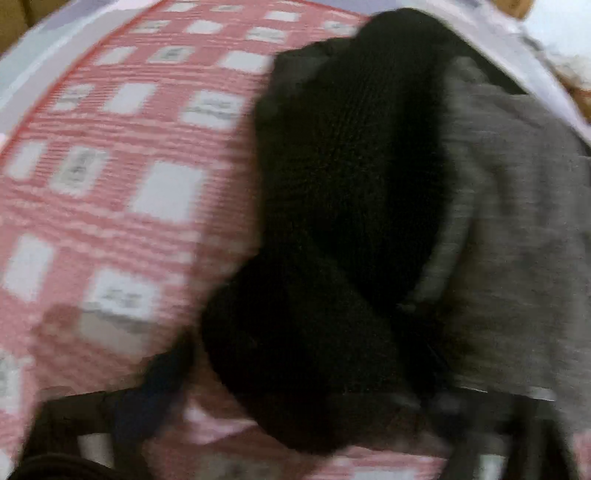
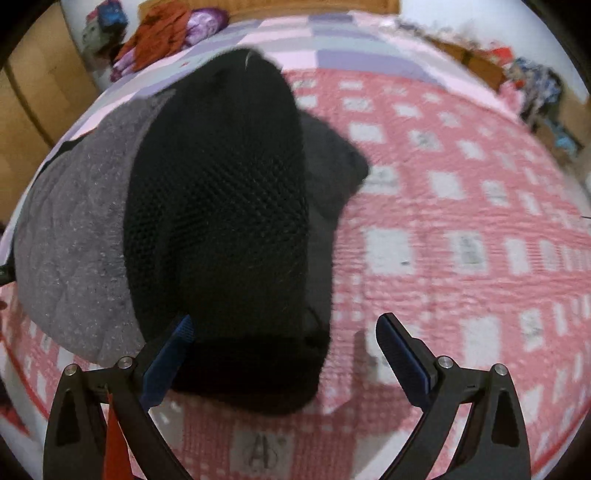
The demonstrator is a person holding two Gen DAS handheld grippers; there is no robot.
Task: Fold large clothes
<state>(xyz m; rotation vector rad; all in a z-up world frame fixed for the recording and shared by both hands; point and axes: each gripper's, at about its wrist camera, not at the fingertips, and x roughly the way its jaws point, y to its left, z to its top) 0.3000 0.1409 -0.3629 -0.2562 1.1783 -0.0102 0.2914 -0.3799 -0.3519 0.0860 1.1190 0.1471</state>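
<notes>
A wide bed fills both views, and on it lies a pink and white checked quilt (image 2: 461, 229) with small grey drawings in some of the white squares. Under this quilt, toward the far edge, there is a sheet (image 2: 332, 55) of lilac, pink and grey squares. Behind the bed a wooden headboard (image 2: 314, 5) stands against a pale wall. At the far left corner is a pile of orange and purple cloth (image 2: 166, 33), and at the far right, on low wooden furniture, more mixed coloured things (image 2: 532, 85) lie in disorder.

On the quilt lies the clothing: a black garment (image 2: 221, 199) with an open mesh weave, folded into a long thick shape, which rests partly on a grey fleece garment (image 2: 74, 236) spread beside it. A darker grey piece (image 2: 332, 162) sticks out at its other side.

The right tongs (image 2: 284, 339) are wide open and hold nothing; the left blue pad touches the near end of the black garment, the right pad is over bare quilt.

The left tongs (image 1: 295, 417) are very blurred; the black garment (image 1: 332, 221) covers the space between them, so I cannot tell how open they are.
</notes>
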